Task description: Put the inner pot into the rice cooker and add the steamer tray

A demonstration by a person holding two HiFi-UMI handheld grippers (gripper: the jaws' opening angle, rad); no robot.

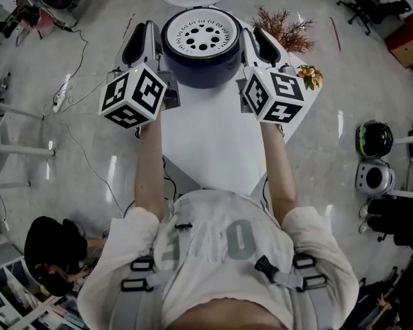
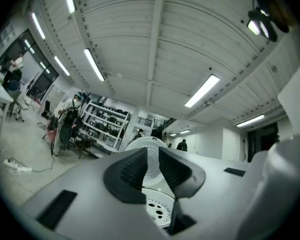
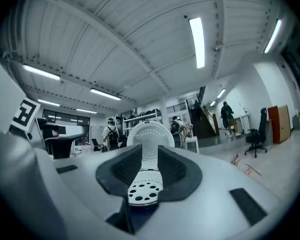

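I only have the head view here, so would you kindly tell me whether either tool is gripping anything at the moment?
Observer: No. In its own view the left tool has its jaws slightly apart, with nothing between them.
Operator: Thank you. Is the right tool the same?
Observer: Yes. The right tool is also slightly open and empty, and the steamer tray lies beyond the gap, untouched.

The left hand-held gripper (image 2: 153, 149) holds its two dark ribbed jaws a little apart, and nothing is pressed between them. Through the narrow gap a white upright lid (image 2: 146, 140) with many small holes is visible. Lower in the gap lies the white steamer tray (image 2: 158, 204) with round holes. Behind stand metal shelves (image 2: 102, 121), and long ceiling lamps (image 2: 202, 90) shine above.
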